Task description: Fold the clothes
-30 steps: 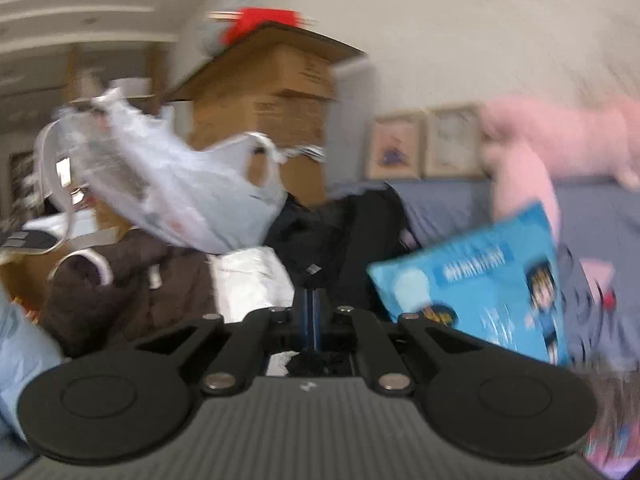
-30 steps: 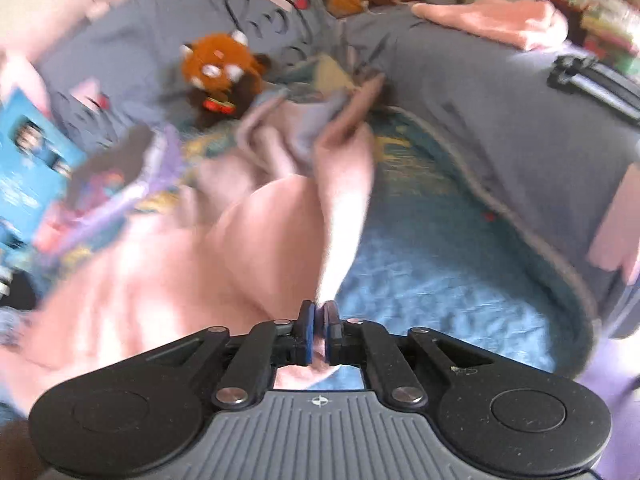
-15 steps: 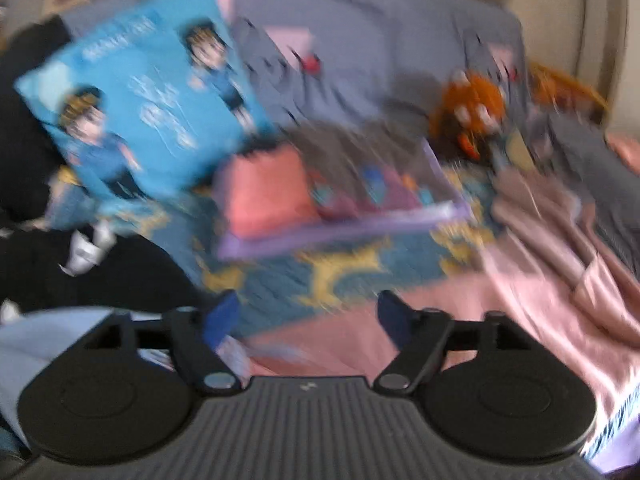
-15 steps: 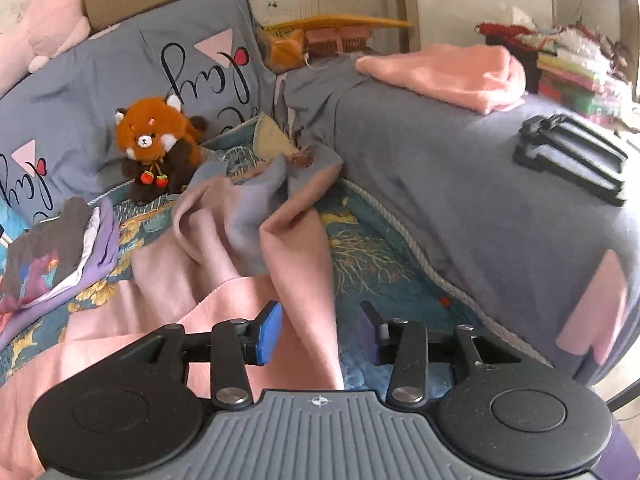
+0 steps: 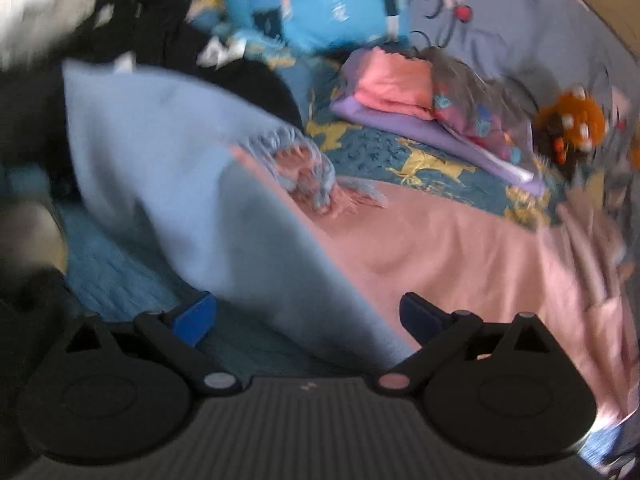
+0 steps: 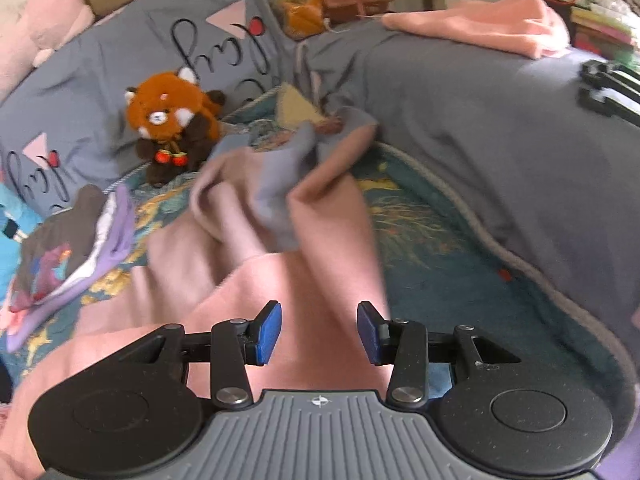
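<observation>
Two grippers hang over a bed spread with a blue patterned quilt (image 6: 420,216). The left gripper (image 5: 308,316) has its jaws spread wide and released, and a pale blue cloth (image 5: 168,168) with a fringed edge runs down between them without being pinched. That view is blurred, so finer detail of the cloth is hard to read. The right gripper (image 6: 318,332) also has its jaws parted and empty, poised just above a pink garment (image 6: 280,280) that lies rumpled across the quilt; its grey lining shows where the far end is bunched up. In the left wrist view the same pink garment (image 5: 460,248) lies flat beside the blue cloth. Beyond it sits a folded stack of clothes (image 5: 420,100), a purple piece lowest. A red panda plush (image 6: 172,120) leans on a grey pillow (image 6: 120,72) at the head of the bed. A blue cartoon cushion (image 5: 320,0) stands farther left.
</observation>
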Demonstrator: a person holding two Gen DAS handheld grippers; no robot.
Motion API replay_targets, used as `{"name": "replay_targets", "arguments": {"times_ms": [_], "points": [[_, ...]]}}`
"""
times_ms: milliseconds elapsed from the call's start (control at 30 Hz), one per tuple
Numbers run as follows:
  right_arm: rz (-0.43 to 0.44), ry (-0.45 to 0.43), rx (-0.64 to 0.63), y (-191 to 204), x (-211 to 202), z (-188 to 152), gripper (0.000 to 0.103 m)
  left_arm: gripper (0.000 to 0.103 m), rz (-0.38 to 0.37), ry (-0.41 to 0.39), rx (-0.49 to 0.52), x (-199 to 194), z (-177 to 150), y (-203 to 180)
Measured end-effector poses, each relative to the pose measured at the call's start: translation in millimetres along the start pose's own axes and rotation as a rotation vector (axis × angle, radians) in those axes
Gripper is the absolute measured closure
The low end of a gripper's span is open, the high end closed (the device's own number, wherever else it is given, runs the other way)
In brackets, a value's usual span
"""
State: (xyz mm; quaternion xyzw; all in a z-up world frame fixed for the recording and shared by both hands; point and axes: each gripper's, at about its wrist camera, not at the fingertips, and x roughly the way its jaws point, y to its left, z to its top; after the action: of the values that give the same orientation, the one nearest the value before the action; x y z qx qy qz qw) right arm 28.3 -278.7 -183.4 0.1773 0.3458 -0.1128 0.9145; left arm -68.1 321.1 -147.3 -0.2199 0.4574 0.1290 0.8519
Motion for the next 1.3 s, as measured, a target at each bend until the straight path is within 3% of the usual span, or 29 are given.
{"name": "replay_targets", "arguments": {"times_ms": [133,233,333,367,400,500,667,733,833,967,1133,1167,1200,1233,1300], "points": [[0.028,-0.02,0.005,2,-5,3,0.062,0.006,0.014,0.058,-0.1,31,10,-5],[0.016,-0.034,0.028,-8,-9,6,0.061,0.019,0.059,0.093,-0.136,54,16,-12],[-0.011,-0.043,0.053,-24,-11,7,0.06,0.067,0.057,0.14,-0.184,71,15,-13],[-0.021,-0.045,0.058,-29,-12,7,0.06,0.089,0.046,0.155,-0.203,76,14,-12],[-0.033,-0.046,0.062,-34,-12,7,0.06,0.097,0.047,0.153,-0.223,79,11,-9],[-0.056,-0.046,0.075,-45,-9,8,0.06,0.099,0.033,0.089,-0.25,67,8,-4],[-0.054,-0.043,0.092,-54,9,14,0.058,0.099,0.044,-0.093,-0.206,23,20,-3],[0.0,-0.022,0.122,-58,25,17,0.034,0.099,0.052,-0.15,-0.217,6,25,3],[0.038,0.036,0.193,-62,54,22,0.031,0.099,0.065,-0.222,-0.254,-18,32,17],[-0.07,0.07,0.202,-59,91,27,0.028,0.099,0.1,-0.311,-0.303,-51,43,39],[-0.117,0.089,0.12,-39,124,33,0.021,0.1,0.199,-0.418,-0.337,-99,74,76],[-0.118,0.092,0.087,-32,129,35,0.022,0.1,0.219,-0.433,-0.338,-108,81,83],[-0.118,0.095,0.054,-26,134,36,0.032,0.1,0.239,-0.449,-0.339,-117,89,91],[-0.108,0.095,0.02,-20,136,38,0.056,0.1,0.259,-0.465,-0.34,-126,96,98],[-0.068,0.096,-0.017,-10,135,41,0.09,0.1,0.298,-0.497,-0.341,-145,111,112]]}}
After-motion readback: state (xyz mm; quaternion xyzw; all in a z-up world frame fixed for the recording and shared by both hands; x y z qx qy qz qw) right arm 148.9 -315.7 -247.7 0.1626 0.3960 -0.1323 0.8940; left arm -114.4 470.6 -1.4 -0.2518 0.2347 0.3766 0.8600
